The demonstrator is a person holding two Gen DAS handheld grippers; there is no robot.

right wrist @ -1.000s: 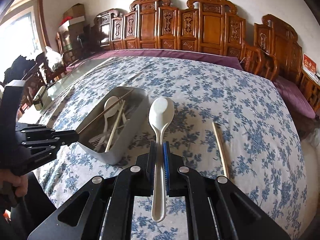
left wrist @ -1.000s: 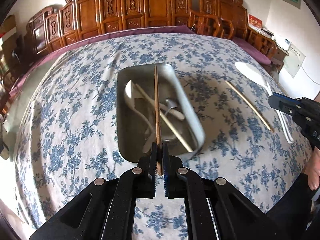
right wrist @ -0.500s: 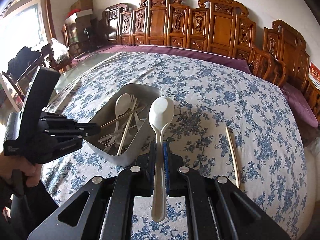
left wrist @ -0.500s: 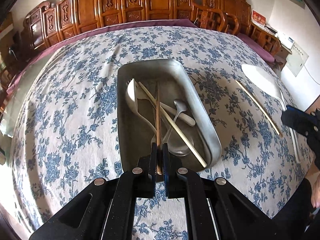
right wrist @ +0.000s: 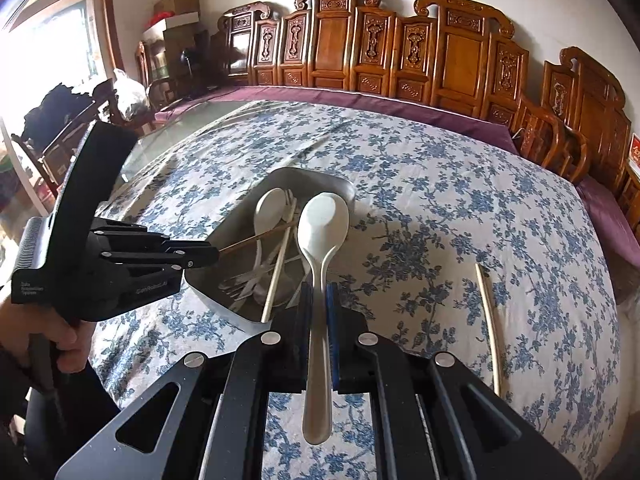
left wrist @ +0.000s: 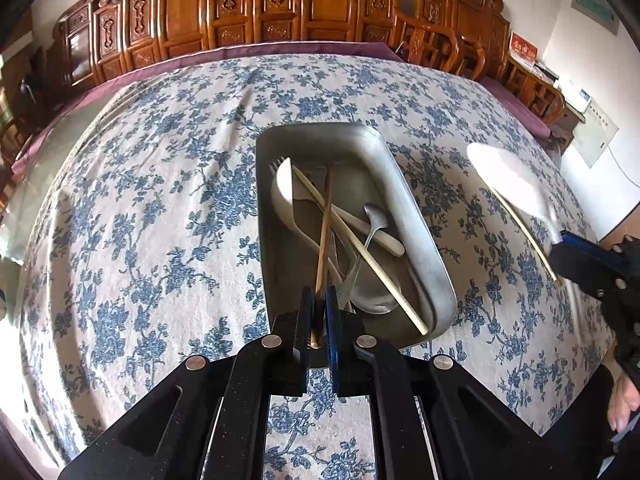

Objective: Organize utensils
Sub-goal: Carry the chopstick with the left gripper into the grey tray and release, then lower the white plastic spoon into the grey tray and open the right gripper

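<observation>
Left wrist view first: the left gripper (left wrist: 319, 300) sits at bottom center, clamped on one brown chopstick (left wrist: 324, 232) that runs up over the metal tray (left wrist: 420, 240) in mid frame. Counting what's inside the tray: one white spoon (left wrist: 284, 196) on its left side, one pale chopstick (left wrist: 360, 248) lying diagonally, one metal spoon (left wrist: 372, 216) toward the right, plus a fork whose tines poke out at the upper left corner. There's more cutlery tangled underneath, too jumbled to count.

At right of that frame, the right gripper (left wrist: 576, 260) comes in from the edge with a big white spoon (left wrist: 508, 176), blurry here. One more pale chopstick (left wrist: 520, 224) lies loose on the tablecloth (left wrist: 160, 200), well apart from the tray.

Right wrist view: the right gripper (right wrist: 319, 308) is closed on the big spoon's handle, bowl (right wrist: 324, 220) hanging over the tray's right rim (right wrist: 344, 188). The left gripper (right wrist: 200, 256) reaches in from the left, a hand (right wrist: 52, 340) on its grip, with the brown chopstick's tip over the tray. The loose chopstick (right wrist: 490, 320) is at lower right.

Room-wise: lots of bare flowered cloth left of the tray and beyond it, up to the purple table edge (right wrist: 400, 100) and a row of carved wooden chairs (right wrist: 440, 52).
</observation>
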